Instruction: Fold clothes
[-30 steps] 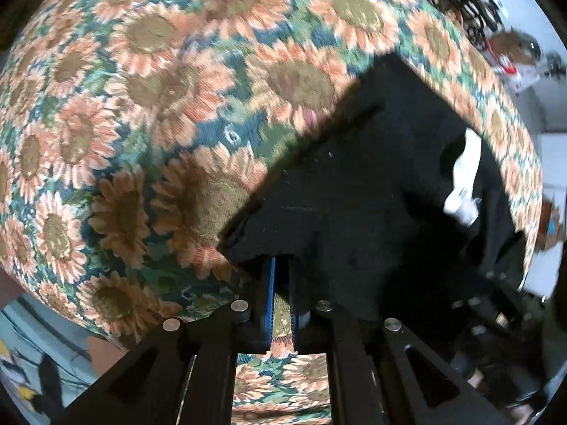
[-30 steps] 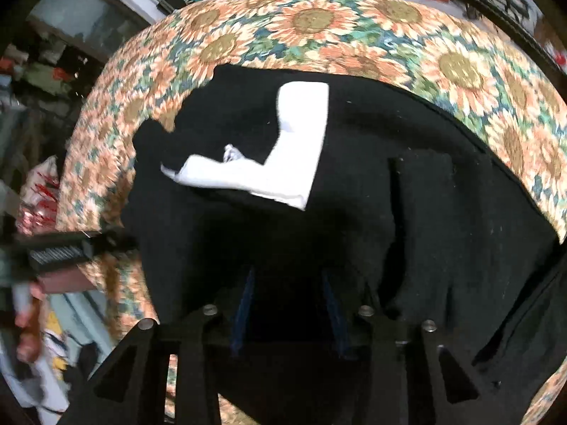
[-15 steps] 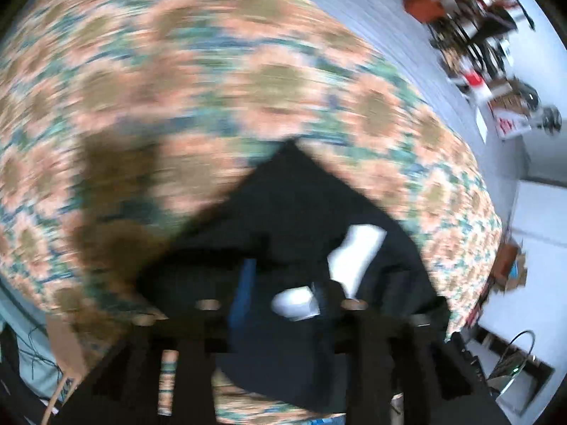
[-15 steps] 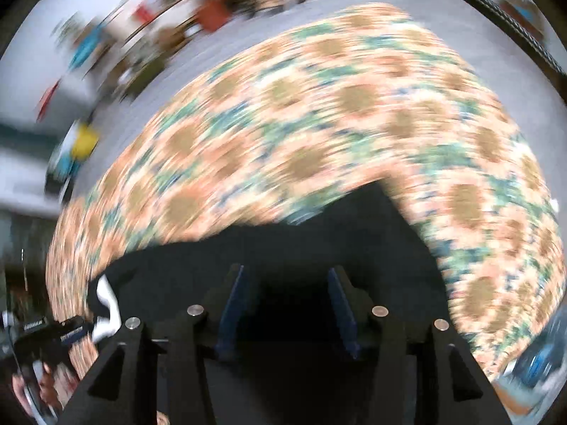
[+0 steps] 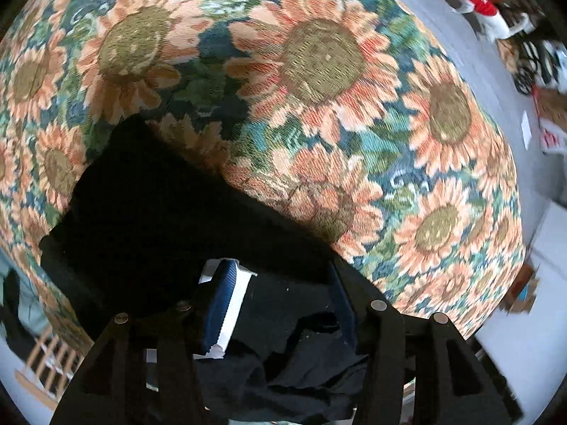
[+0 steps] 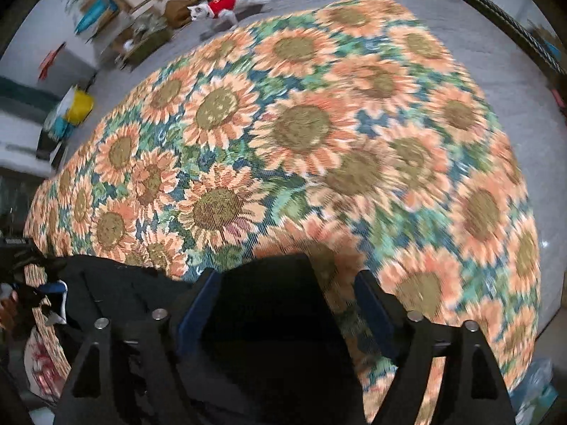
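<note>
The black garment [image 5: 152, 219] lies on the sunflower cloth [image 5: 319, 71], bunched in the near part of both views. One second ago the left gripper [image 5: 280, 294] was pinched narrow on an edge of the fabric and the garment was spread wide, with its white patch [image 5: 234, 304] in the open. Now both views are tilted toward the far side of the cloth, and the fabric is gathered in loose, uneven layers under the tools. I judge that one part is now laid over another, so a fold is probably just made, but the crumpled lower part does not look neat.

The left gripper stands wide open with nothing clamped; the garment lies directly below and between its fingers, and the white patch shows beside the left finger. The right gripper [image 6: 287, 304] is also wide open, and a dark flap of the garment sits between its fingers without being pinched.
</note>
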Motion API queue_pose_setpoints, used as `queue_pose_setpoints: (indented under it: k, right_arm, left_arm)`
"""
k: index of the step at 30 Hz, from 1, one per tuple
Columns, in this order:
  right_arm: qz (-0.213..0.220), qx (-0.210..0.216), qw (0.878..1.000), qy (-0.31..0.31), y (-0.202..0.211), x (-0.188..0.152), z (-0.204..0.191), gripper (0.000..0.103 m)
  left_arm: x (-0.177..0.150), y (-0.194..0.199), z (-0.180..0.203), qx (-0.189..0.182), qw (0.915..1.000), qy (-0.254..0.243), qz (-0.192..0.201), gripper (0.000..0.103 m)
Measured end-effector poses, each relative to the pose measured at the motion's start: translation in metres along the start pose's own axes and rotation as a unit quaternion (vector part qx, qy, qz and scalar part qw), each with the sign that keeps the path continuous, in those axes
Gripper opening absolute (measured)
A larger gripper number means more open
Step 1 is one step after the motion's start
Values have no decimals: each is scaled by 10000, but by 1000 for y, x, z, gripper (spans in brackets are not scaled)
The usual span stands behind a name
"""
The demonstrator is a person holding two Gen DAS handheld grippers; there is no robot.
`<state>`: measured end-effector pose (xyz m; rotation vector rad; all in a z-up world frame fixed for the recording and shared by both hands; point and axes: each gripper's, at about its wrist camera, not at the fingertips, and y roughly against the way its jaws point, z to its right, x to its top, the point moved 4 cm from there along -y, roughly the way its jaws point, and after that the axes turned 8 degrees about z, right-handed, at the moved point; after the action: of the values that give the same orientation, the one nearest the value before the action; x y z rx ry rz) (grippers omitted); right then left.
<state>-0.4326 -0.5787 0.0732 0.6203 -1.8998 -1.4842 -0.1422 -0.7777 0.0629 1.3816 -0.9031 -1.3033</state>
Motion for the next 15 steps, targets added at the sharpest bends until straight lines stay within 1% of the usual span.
queue_pose_setpoints:
  k: [2,4,5,7,8,9,10,11,12,13,15]
  right_arm:
    - [-288,-117,9992,236,-14,3,-8,83]
    - [-556,-178,9972,457,-27,3,-17,83]
    - [-616,-218,9965,513,-30,4,-20,85]
    - [-593,-277,9964,546,-32,7,-23,86]
    - [-580,-305,9963,562,-32,9,-25,82]
    - [-520,-297,9965,576,-30,10,-28,66]
    - [-460,-290,9968,592,-27,10,-30,51]
    - [-391,-329,9964,679,-23,9,-33,28]
    - [-319,-365,9959,763,-18,8,-36,17]
    - [-169,-291,9965,769,-8,5,-39,16]
    - [132,-141,9968,776,11,0,-43,14]
  left_arm:
    - [5,5,3,151,9998,35,82,54]
    - [7,3,7,330,9994,-16,44,54]
    - [7,0,8,426,9991,-47,-6,54]
    - [8,-1,7,448,9990,-70,11,59]
    - [9,-2,7,454,9989,-80,23,59]
    - [9,-2,7,460,9989,-90,34,57]
    - [8,-1,7,435,9989,-167,94,51]
    - [7,2,7,407,9985,-272,225,43]
    - [5,7,5,227,9984,-373,350,15]
    - [3,13,2,26,9978,-473,474,7]
    - [-1,21,-6,-337,9958,-560,636,6]
